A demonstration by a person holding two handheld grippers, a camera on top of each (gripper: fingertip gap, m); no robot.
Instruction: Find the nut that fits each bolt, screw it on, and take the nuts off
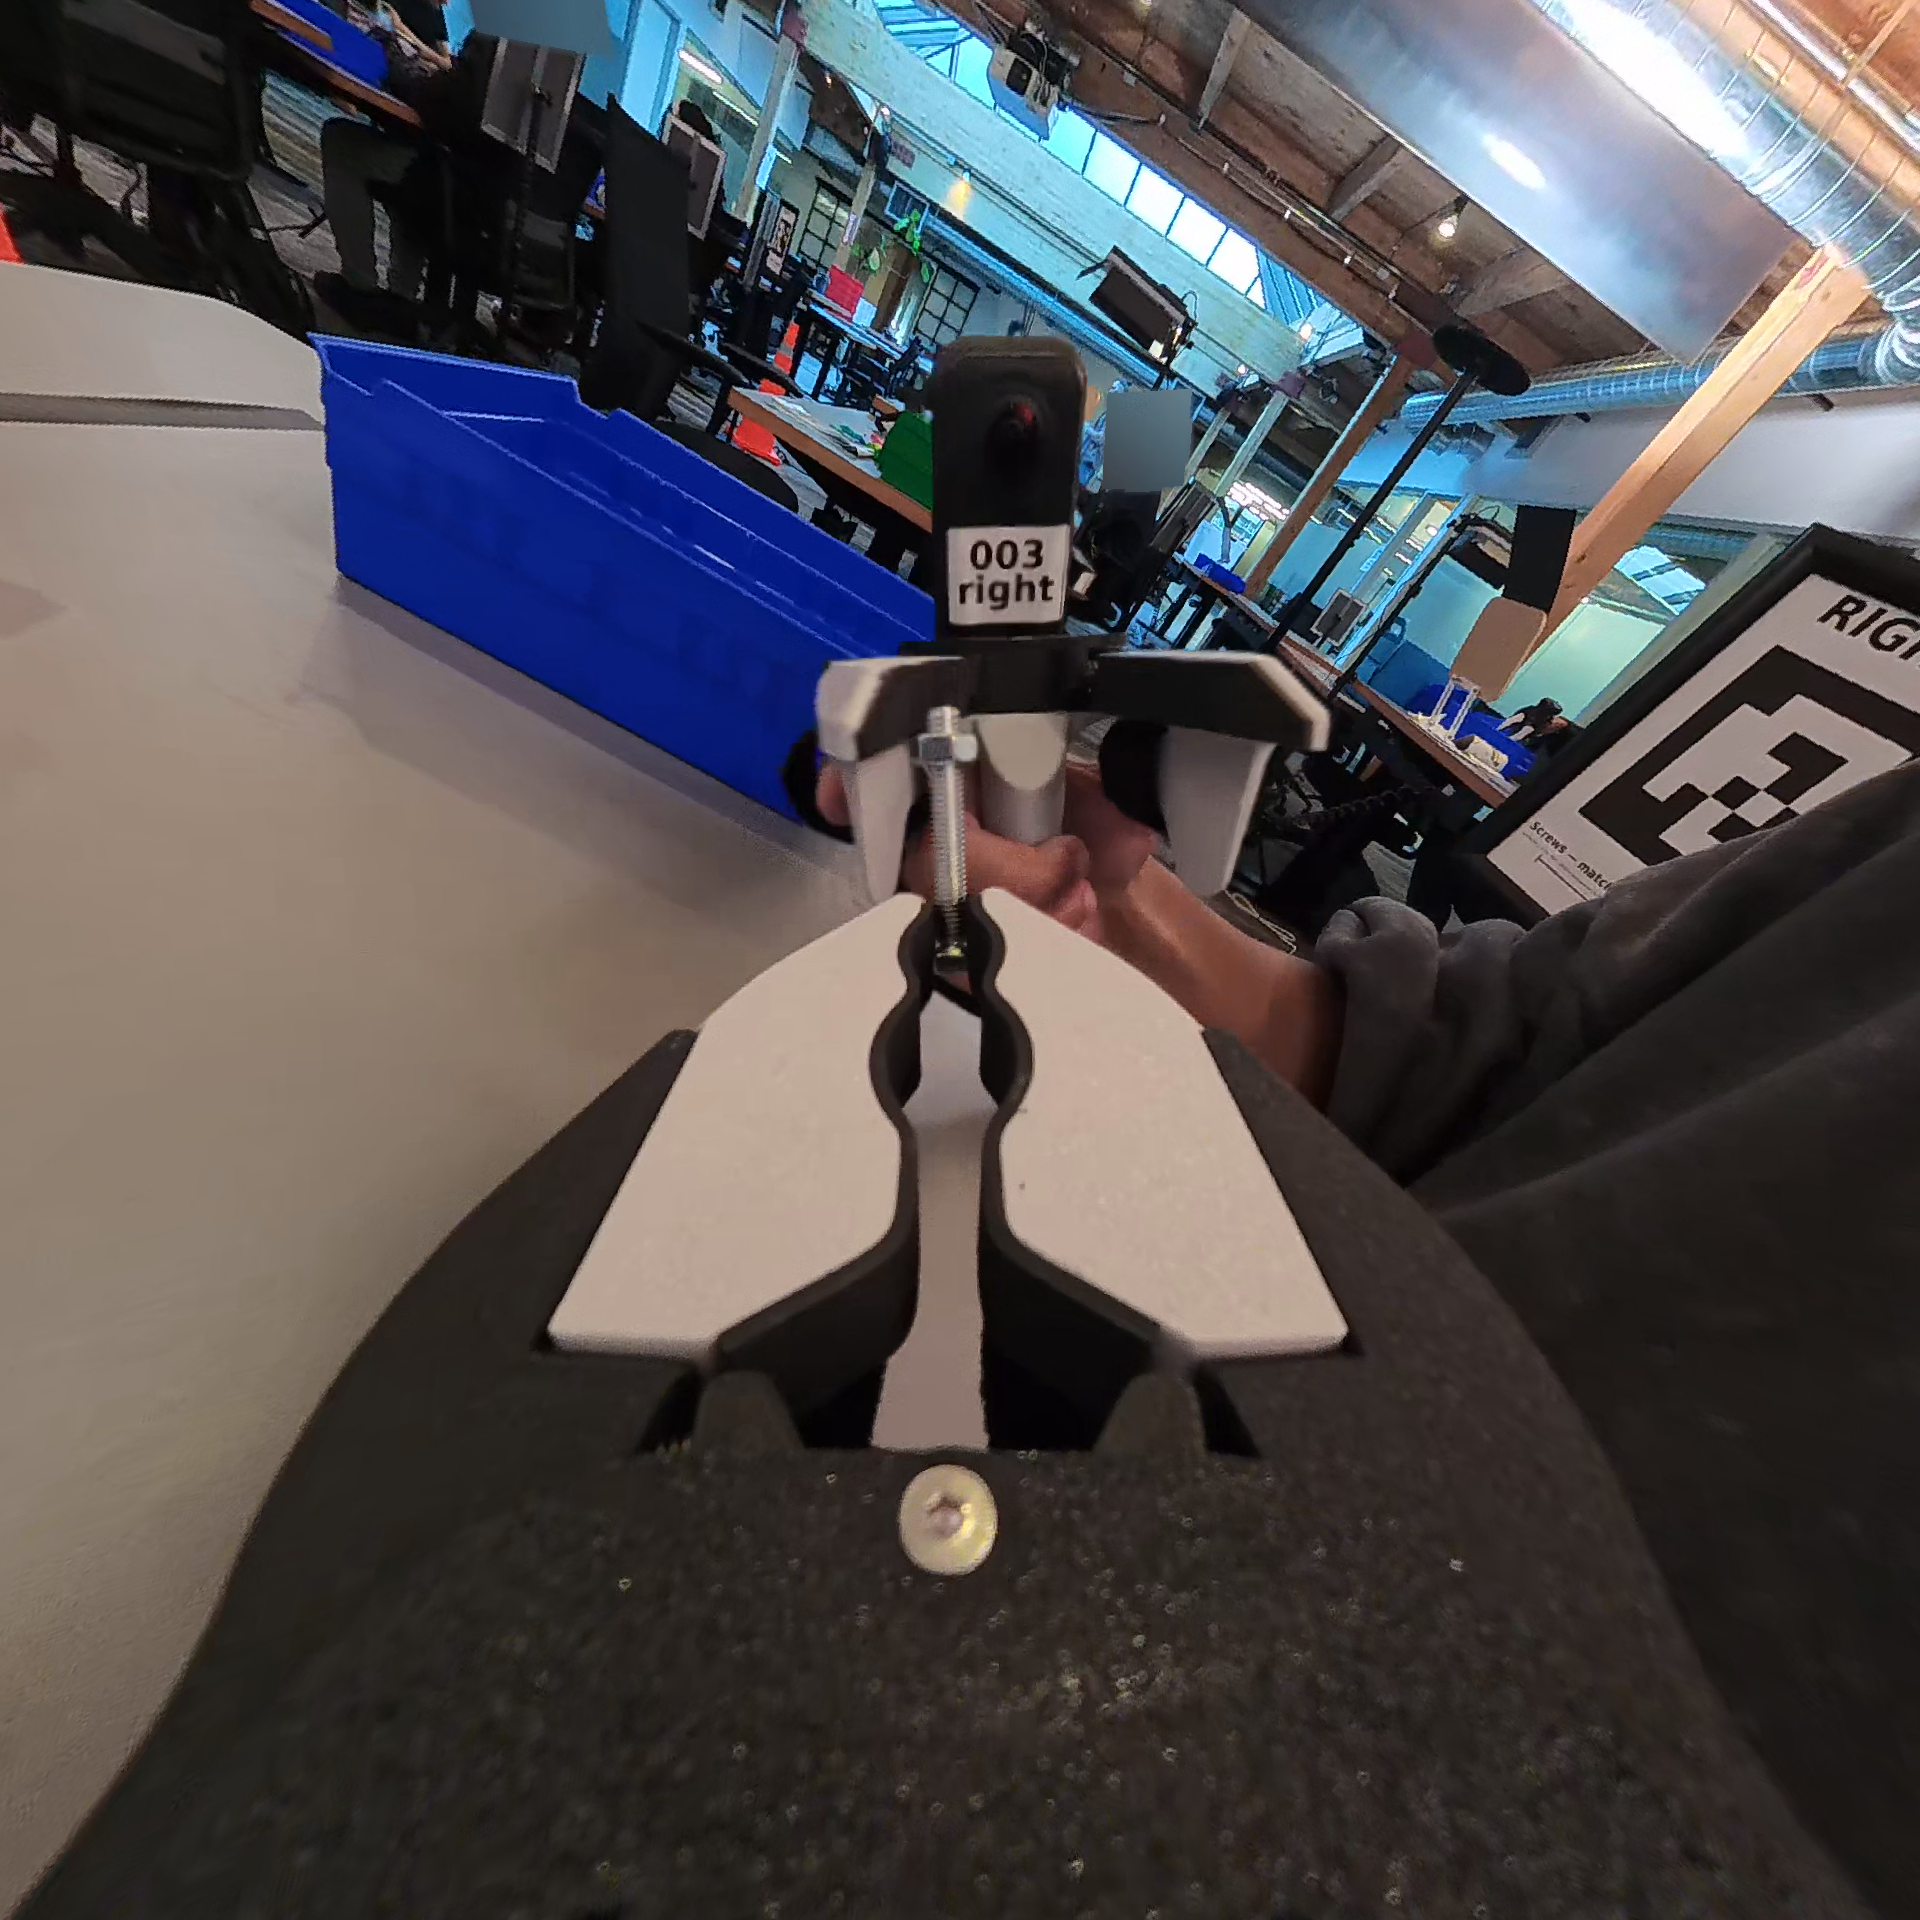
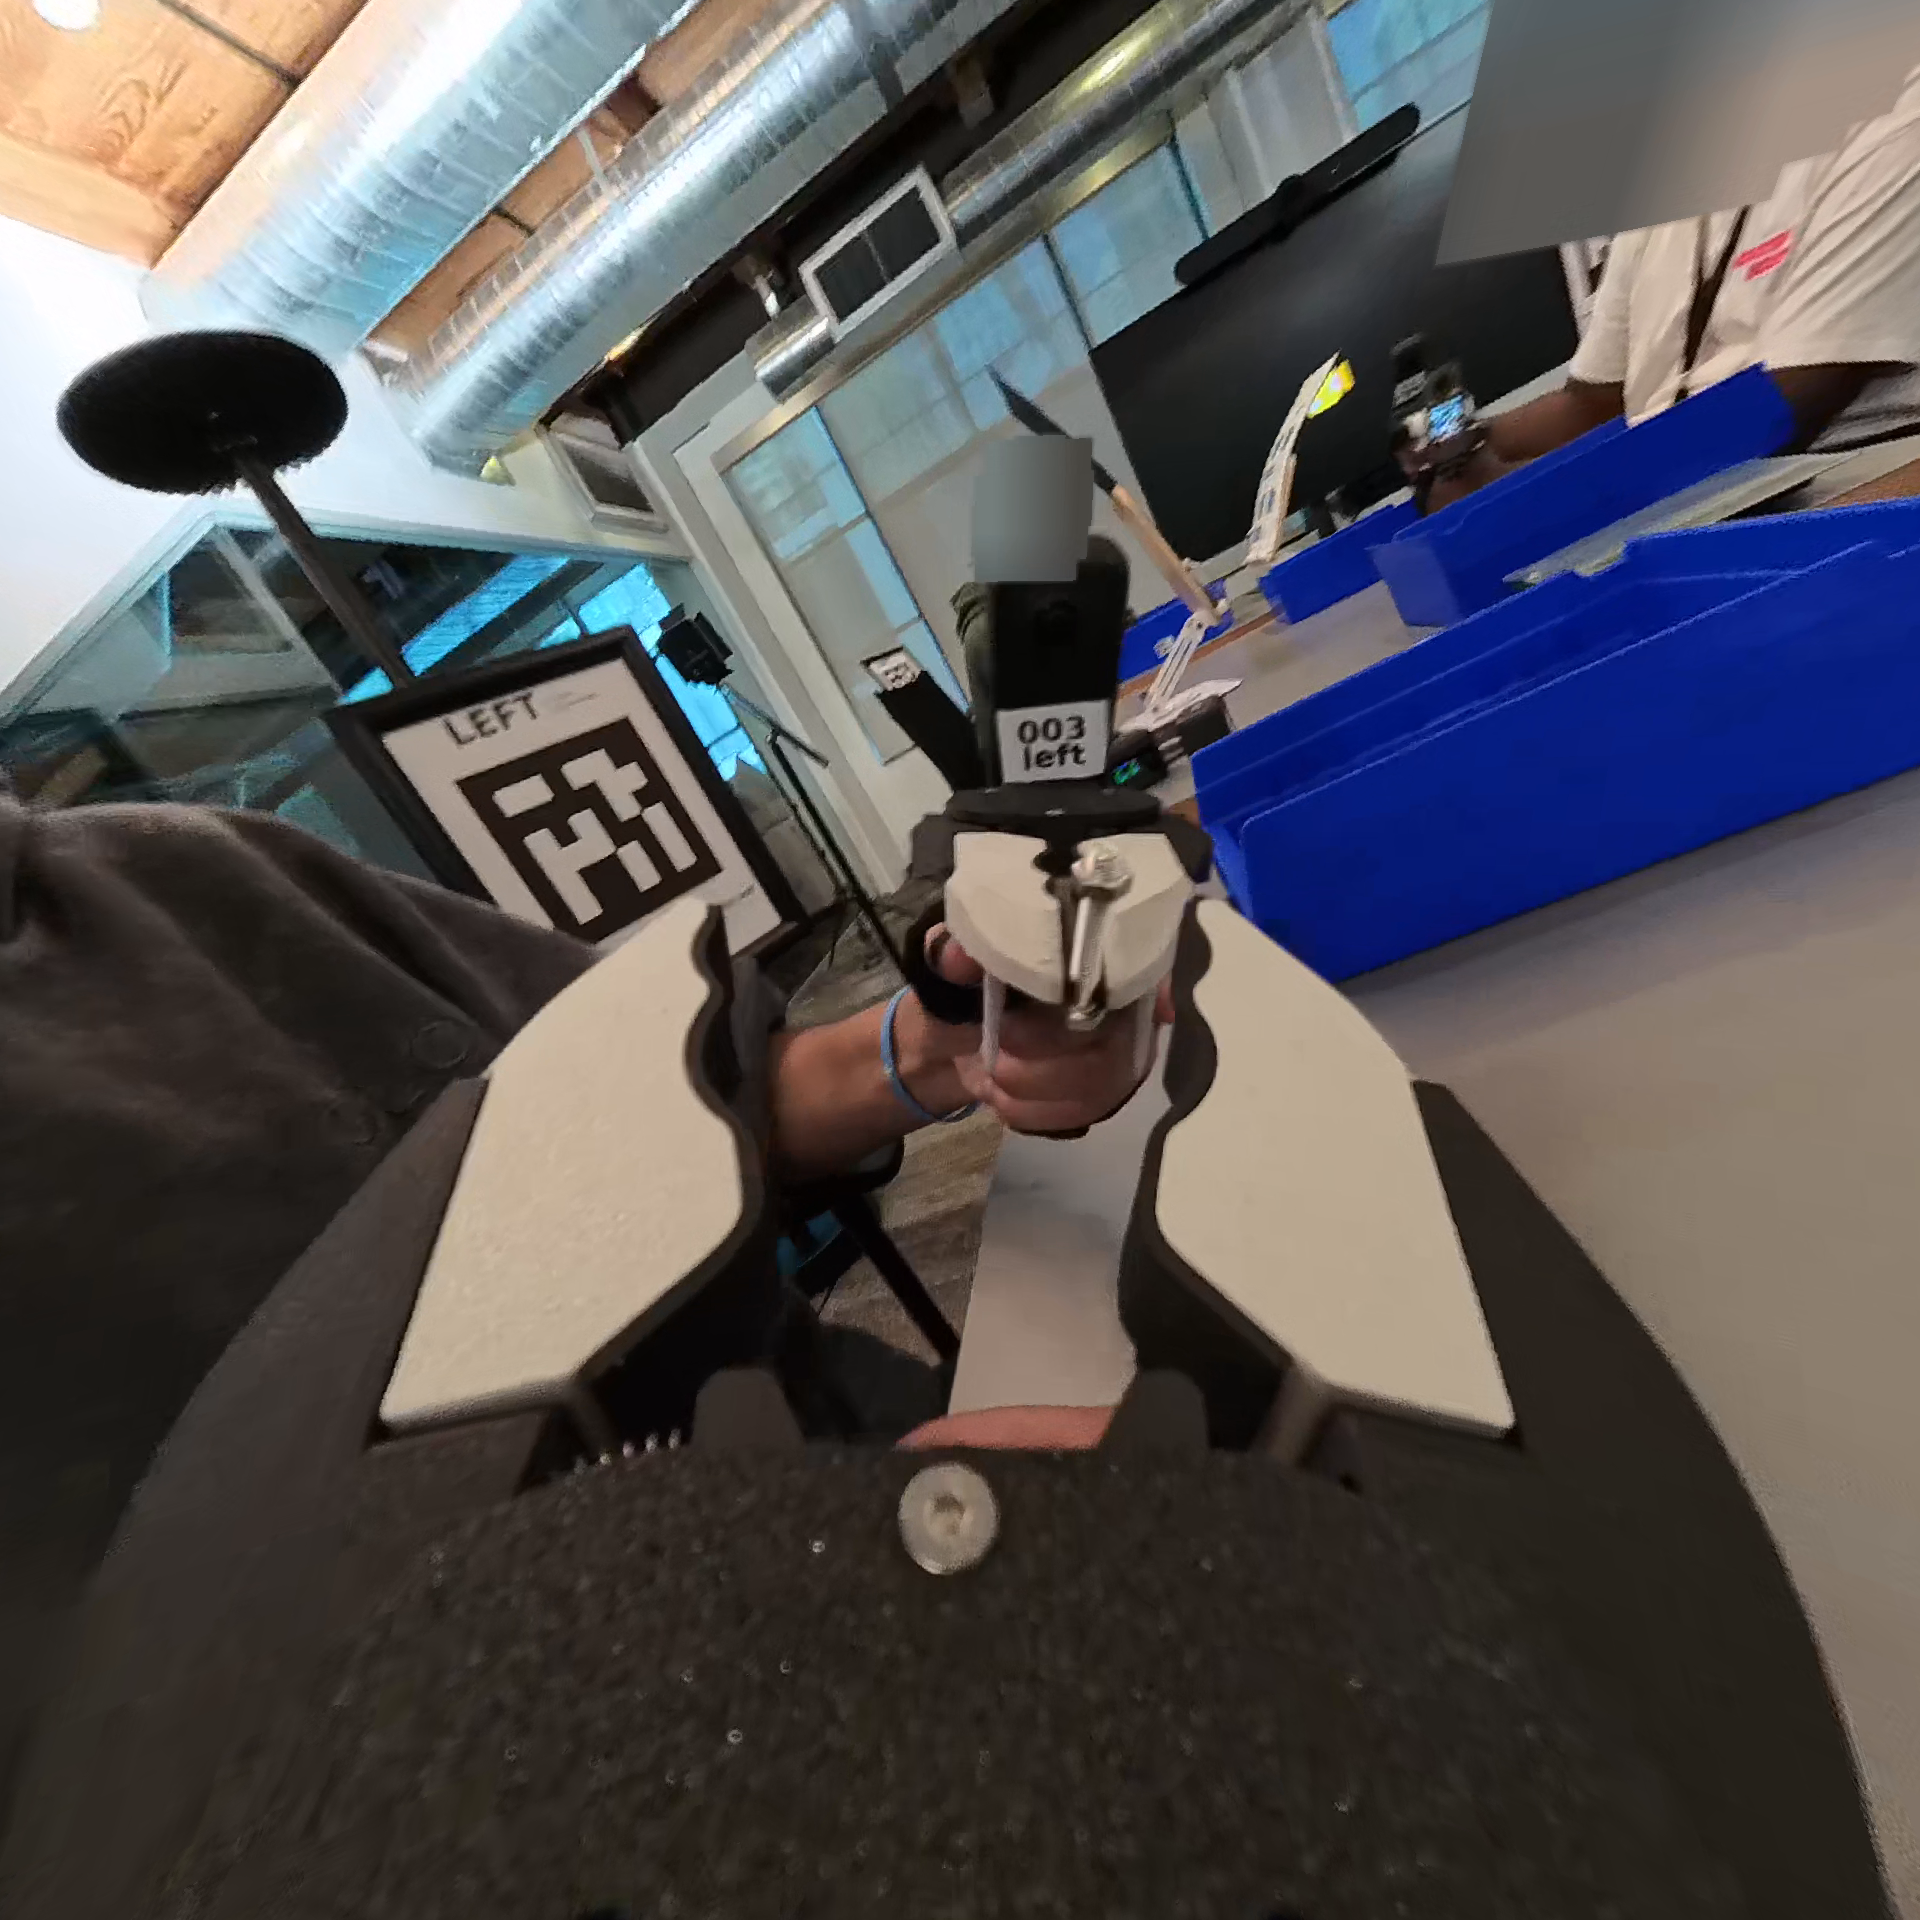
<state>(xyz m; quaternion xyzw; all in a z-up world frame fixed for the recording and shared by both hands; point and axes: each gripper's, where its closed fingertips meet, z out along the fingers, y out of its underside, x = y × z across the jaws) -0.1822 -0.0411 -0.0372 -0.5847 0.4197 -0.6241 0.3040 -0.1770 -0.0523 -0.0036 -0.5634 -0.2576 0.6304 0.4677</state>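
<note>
My left gripper (image 1: 951,920) is shut on the head end of a long silver bolt (image 1: 945,831), which points away from it. A silver hex nut (image 1: 943,748) sits on the thread near the bolt's far end. My right gripper (image 1: 1049,800) faces it with its jaws wide apart, close to the nut but not touching it. In the right wrist view my right gripper (image 2: 956,925) is open and empty. Beyond its tips the left gripper (image 2: 1070,935) holds the bolt (image 2: 1083,940) with the nut (image 2: 1103,868) on it.
A blue plastic bin (image 1: 582,540) stands on the grey table (image 1: 260,831) behind the grippers; it also shows in the right wrist view (image 2: 1558,790). Framed black-and-white marker boards (image 1: 1766,758) (image 2: 582,810) stand at the table's edge. A person sits by more blue bins (image 2: 1590,520). About 4 cm separates my left fingertips from my right.
</note>
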